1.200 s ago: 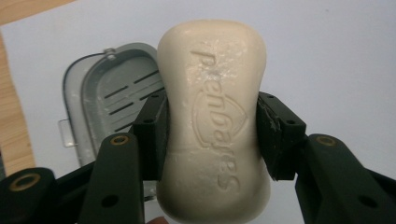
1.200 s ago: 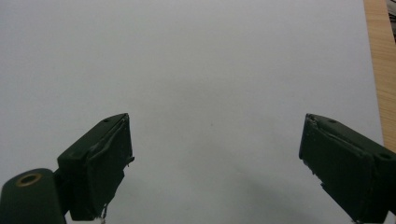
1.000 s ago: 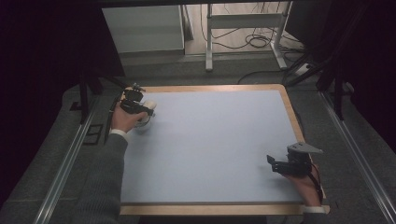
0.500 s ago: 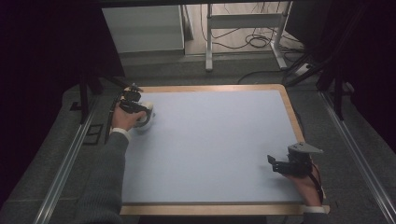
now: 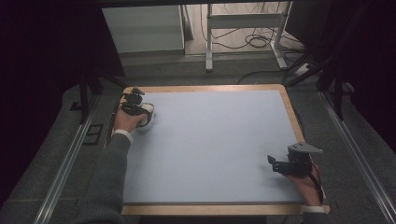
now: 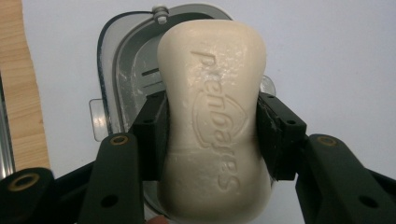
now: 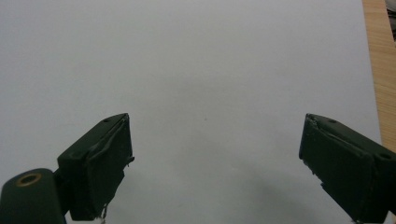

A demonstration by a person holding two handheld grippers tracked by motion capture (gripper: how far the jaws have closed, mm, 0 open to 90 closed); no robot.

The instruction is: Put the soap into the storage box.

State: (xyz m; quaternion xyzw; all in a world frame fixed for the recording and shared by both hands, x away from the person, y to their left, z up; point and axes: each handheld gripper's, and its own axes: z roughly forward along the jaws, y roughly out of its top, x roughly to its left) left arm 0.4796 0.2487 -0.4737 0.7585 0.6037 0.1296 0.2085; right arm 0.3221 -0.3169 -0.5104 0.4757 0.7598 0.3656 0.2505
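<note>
A cream bar of soap (image 6: 212, 121) with embossed letters sits between the two jaws of my left gripper (image 6: 211, 135), which is shut on it. Under the soap lies a clear grey soap dish (image 6: 122, 74) on the pale blue mat. In the high view the left gripper (image 5: 134, 103) is at the mat's far left corner, over the white dish (image 5: 147, 115). My right gripper (image 5: 280, 163) rests near the front right of the mat, and its jaws (image 7: 215, 168) stand wide open with nothing between them.
The pale blue mat (image 5: 210, 140) covers a wooden-edged table (image 5: 210, 208). A strip of bare wood (image 6: 18, 93) runs beside the dish. Metal rails (image 5: 65, 163) flank the table, and a stand with cables (image 5: 243, 28) is on the floor beyond.
</note>
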